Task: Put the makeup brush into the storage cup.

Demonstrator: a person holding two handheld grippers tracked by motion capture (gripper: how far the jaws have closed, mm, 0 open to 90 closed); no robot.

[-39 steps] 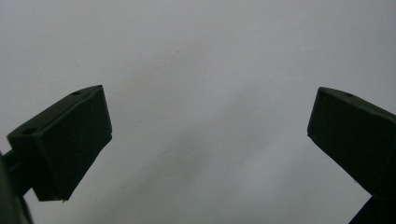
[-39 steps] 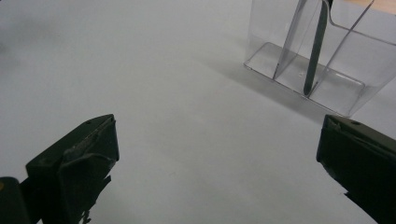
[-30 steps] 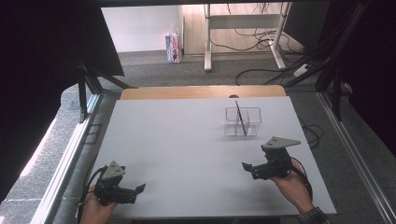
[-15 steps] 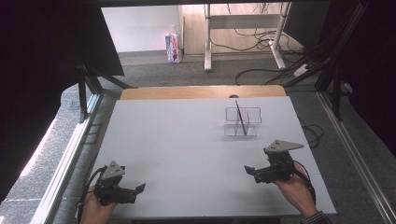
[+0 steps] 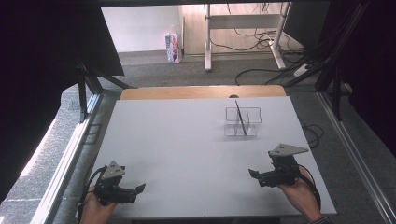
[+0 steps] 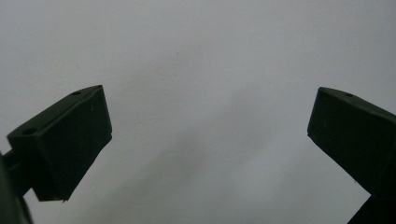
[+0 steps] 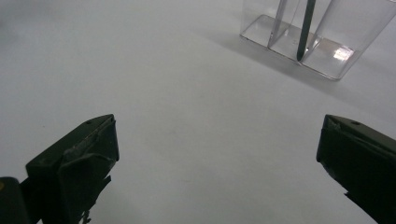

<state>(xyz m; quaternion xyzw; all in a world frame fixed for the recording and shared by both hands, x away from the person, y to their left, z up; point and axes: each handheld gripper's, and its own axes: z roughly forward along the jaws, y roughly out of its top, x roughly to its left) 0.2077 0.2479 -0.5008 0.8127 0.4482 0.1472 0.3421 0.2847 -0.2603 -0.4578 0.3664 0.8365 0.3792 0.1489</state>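
A white counter with a wooden strip along its far edge stands on grey carpet, with desk legs, cables and a small carton on the floor beyond it. On the far right part of the counter sits a clear plastic box split into compartments, and a thin dark stick stands tilted inside it, its lower end resting at the bottom beside a divider; in the right gripper view the box and stick appear ahead and to the right. The right tongs are held low over the near right part of the counter, well apart from the box, jaws spread wide with nothing between them. The left tongs hover at the near left corner, also spread wide and empty, over bare white counter.
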